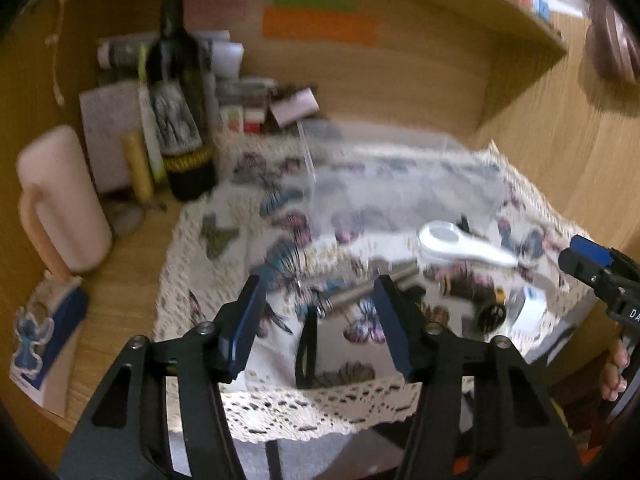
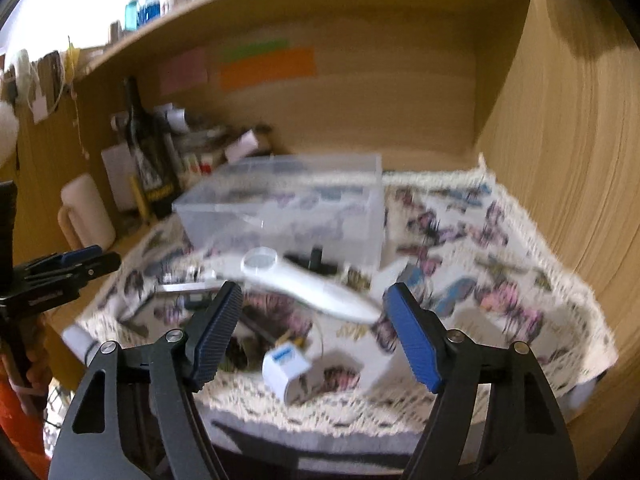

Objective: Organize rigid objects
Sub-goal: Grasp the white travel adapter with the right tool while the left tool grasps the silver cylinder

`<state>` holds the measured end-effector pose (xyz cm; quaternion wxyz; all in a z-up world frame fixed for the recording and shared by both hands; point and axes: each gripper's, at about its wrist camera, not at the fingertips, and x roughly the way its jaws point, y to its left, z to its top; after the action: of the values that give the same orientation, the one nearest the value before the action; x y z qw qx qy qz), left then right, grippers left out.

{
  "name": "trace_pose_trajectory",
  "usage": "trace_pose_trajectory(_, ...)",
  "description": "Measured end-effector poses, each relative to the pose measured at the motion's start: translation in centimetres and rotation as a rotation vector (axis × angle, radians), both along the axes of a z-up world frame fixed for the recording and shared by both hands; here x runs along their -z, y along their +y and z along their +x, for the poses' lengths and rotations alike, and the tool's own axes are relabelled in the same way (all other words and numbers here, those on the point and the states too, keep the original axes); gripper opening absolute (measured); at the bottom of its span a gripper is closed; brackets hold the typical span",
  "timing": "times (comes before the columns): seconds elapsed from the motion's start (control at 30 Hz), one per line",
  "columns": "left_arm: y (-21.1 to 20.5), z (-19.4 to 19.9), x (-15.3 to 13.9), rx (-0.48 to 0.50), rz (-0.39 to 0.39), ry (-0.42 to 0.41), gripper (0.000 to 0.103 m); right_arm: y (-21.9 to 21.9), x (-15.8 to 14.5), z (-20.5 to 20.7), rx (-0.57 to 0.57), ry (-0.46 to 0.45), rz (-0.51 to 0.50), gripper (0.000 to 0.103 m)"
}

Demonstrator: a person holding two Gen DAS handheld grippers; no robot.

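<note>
Both claws are wide open and hold nothing. Your left gripper hovers over the front edge of the butterfly-print lace-edged cloth, jaws spread, with the grey metal cylindrical tool lying on the cloth just beyond the tips. No contact that I can see. Your right gripper is also spread, above the cloth's front edge, with the small white-and-blue cube-shaped charger plug just below it and the white plastic handheld magnifier lying beyond the fingertips. Not touching either.

Progress: looks like the very start. The clear rectangular plastic box sits toward the back of the cloth and I judge it empty, though blur and the print showing through the walls make that uncertain. All loose pieces are outside it, scattered between the box and the front edge: magnifier, metal tool, plug, a small black T-shaped part just in front of the box wall, plus dark bits near the plug too blurred to name.

Left to do: everything, presumably into the box. The magnifier is the closest clean grab for your right claw, across the handle. The metal tool suits the left.

Clutter at the back left corner of the desk (dark glass wine bottle, pale pink mug) is well apart from the work.
</note>
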<state>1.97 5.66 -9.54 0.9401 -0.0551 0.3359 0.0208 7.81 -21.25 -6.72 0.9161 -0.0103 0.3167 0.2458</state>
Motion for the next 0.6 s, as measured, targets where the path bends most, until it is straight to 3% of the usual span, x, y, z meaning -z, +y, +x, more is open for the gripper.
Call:
trace_pose_trajectory(0.23, -2.0, 3.2, 1.4, 0.143, 0.033, 0.078, 0.051, 1.1, 2.6, 0.1, -0.056, 0.099, -0.028, 0.071)
trace_pose_trajectory(0.47, -3.2, 6.7, 3.3, 0.216, 0.065, 0.154, 0.036, 1.6, 4.9, 1.1, -0.076, 0.187, -0.050, 0.045)
trace_pose_trajectory(0.5, -3.2, 6.8, 3.6, 0.220, 0.060, 0.166, 0.029, 1.5, 5.3, 1.3, -0.077, 0.203, -0.048, 0.043)
trace_pose_trajectory(0.6, -3.1, 6.5, 4.0, 0.241, 0.017, 0.183, 0.023, 1.2, 5.7, 1.2, -0.073, 0.205, -0.040, 0.042)
